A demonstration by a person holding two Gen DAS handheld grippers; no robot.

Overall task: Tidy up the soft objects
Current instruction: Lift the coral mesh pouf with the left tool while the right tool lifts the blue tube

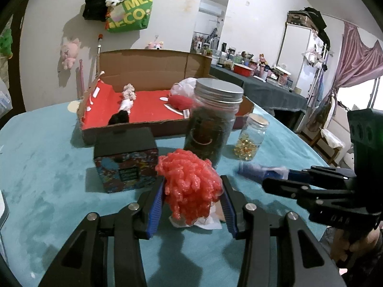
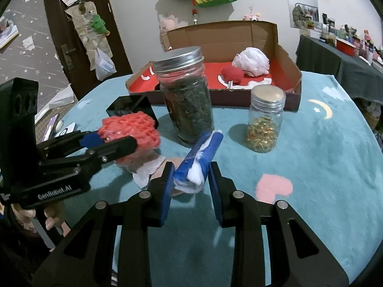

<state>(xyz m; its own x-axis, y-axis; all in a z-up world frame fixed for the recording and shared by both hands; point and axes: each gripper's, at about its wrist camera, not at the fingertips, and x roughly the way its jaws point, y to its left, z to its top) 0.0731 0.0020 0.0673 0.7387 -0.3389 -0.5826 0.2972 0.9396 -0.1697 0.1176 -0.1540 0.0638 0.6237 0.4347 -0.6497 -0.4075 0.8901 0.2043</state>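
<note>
Currently a coral-red knitted soft bundle (image 1: pixel 189 184) is clamped in the left tongs (image 1: pixel 191 196) just above the teal table (image 1: pixel 47 167), while the right tongs (image 2: pixel 191 181) pinch a blue-and-white soft roll (image 2: pixel 201 157), both in front of the tall jar (image 2: pixel 185 95). To do this step well, lift each piece clear of both jars and carry it toward twelve o'clock into the red-lined cardboard box (image 2: pixel 284 55), keeping a gentle squeeze. Readable writing: "GenRobot.AI" on the left tool, and partial letters "MEC" and "ECO" on the green bag (image 1: pixel 131 12).
</note>
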